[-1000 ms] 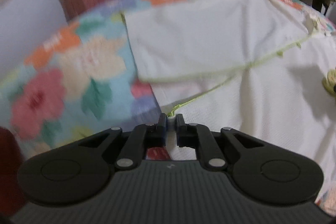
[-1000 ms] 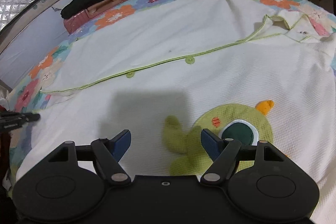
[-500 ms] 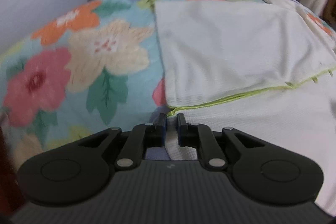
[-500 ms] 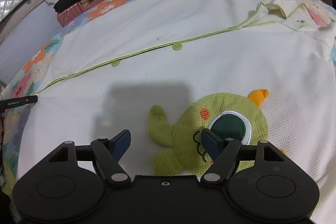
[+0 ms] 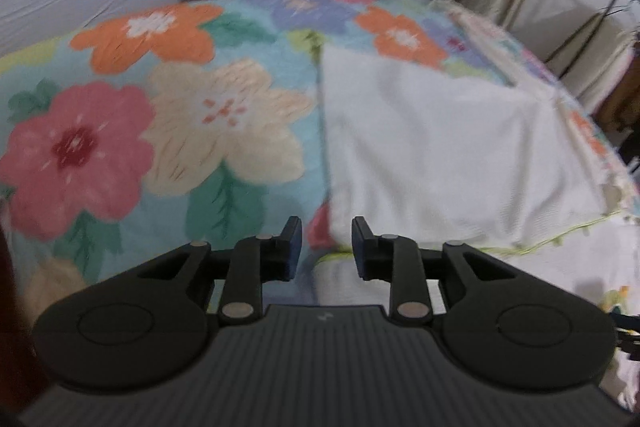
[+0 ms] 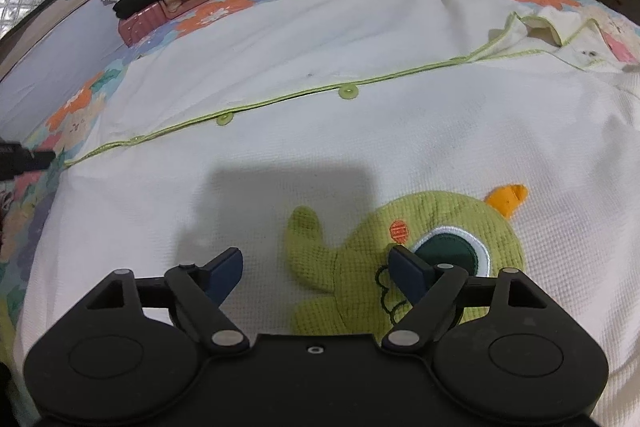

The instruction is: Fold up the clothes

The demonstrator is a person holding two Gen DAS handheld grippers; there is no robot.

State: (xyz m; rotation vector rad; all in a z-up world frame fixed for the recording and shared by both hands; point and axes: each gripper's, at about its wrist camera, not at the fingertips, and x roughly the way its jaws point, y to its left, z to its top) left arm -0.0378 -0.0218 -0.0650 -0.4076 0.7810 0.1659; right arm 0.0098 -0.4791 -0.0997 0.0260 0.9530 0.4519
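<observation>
Floral bedspread [image 5: 168, 131] under everything. Left gripper [image 5: 326, 247]: jaws slightly parted, empty; white garment [image 5: 440, 155] ahead and rightward, its lime hem just beyond the fingertips. Right gripper [image 6: 316, 271]: jaws wide, empty, over the garment's green dinosaur patch [image 6: 432, 247].

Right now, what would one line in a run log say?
task: fold clothes | left gripper: open at white shirt hem | right gripper: open above dinosaur patch | surface: floral bedspread

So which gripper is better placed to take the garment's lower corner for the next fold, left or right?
Left. The left gripper is open right at the green-trimmed hem corner of the white garment. The right gripper hangs open over the dinosaur patch, mid-panel, far from any edge.
</observation>
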